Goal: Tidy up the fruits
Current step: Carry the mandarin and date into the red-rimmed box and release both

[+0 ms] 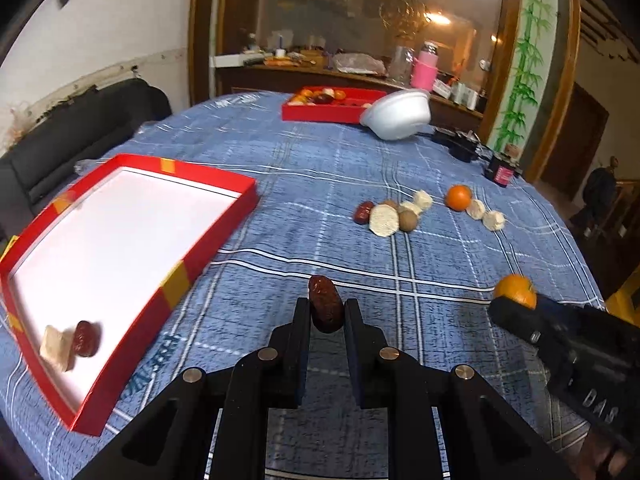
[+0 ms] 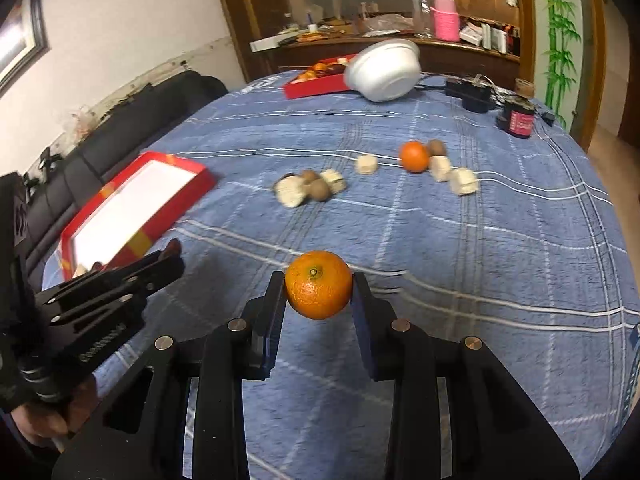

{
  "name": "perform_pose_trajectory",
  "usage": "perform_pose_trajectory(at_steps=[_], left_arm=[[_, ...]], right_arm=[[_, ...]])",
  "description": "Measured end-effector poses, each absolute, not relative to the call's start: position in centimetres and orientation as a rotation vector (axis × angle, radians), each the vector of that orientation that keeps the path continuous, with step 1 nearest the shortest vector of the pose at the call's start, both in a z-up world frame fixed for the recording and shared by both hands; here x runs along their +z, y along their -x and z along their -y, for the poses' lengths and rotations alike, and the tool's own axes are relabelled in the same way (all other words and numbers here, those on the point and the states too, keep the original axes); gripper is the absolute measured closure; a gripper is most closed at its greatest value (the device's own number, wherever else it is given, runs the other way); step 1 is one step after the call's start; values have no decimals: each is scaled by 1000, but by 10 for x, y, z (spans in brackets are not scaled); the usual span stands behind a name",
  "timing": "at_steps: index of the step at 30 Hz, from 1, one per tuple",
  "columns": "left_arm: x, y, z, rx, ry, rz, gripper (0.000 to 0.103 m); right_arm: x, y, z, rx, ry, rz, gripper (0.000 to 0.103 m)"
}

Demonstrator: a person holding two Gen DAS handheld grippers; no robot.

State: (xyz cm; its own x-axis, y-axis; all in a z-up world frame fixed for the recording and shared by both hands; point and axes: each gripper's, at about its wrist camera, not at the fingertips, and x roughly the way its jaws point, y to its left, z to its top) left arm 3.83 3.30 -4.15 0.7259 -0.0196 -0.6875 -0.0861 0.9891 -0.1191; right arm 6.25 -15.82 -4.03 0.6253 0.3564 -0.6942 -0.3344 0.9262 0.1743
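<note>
Left wrist view: my left claw (image 1: 327,312) is clamped on a wrinkly red date (image 1: 326,303), held up off the blue plaid tablecloth (image 1: 320,160). To the left sits the near red tray (image 1: 176,280) with its white inside, and there's already another red date (image 1: 85,338) in it, touching a pale chunky piece (image 1: 56,347) at the tray's near corner. Over on the right I can see my right claw poking in with its mandarin.

Right wrist view: my right claw (image 2: 319,292) is squeezed on a mandarin (image 2: 319,284), stem end facing the camera, also lifted clear of the cloth. My left claw shows at the left edge, just beside the near tray's front corner.

Still loose in the middle of the tabletop: a second mandarin (image 2: 414,156), a few brown round fruits (image 2: 320,189) (can't tell exactly what kind), one more red date (image 1: 363,212), and a scatter of pale chunks (image 2: 464,181). They sit in two loose clusters near each other.

At the far side there's a second red tray (image 1: 320,113) with mixed fruit in it, and a white bowl (image 2: 382,70) tilted against its right end.
</note>
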Motion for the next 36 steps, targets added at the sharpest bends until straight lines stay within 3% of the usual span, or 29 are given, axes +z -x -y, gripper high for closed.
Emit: perform_pose_trajectory(at_steps=[12,36], left_arm=[[-47,-33,-52,113,219,-755,87],[-52,-37,-53,159,220,-788,87]], right_arm=[[-49,-57,117,391,1,-753,72],[-50,-57,124,370,-20,-711,72]])
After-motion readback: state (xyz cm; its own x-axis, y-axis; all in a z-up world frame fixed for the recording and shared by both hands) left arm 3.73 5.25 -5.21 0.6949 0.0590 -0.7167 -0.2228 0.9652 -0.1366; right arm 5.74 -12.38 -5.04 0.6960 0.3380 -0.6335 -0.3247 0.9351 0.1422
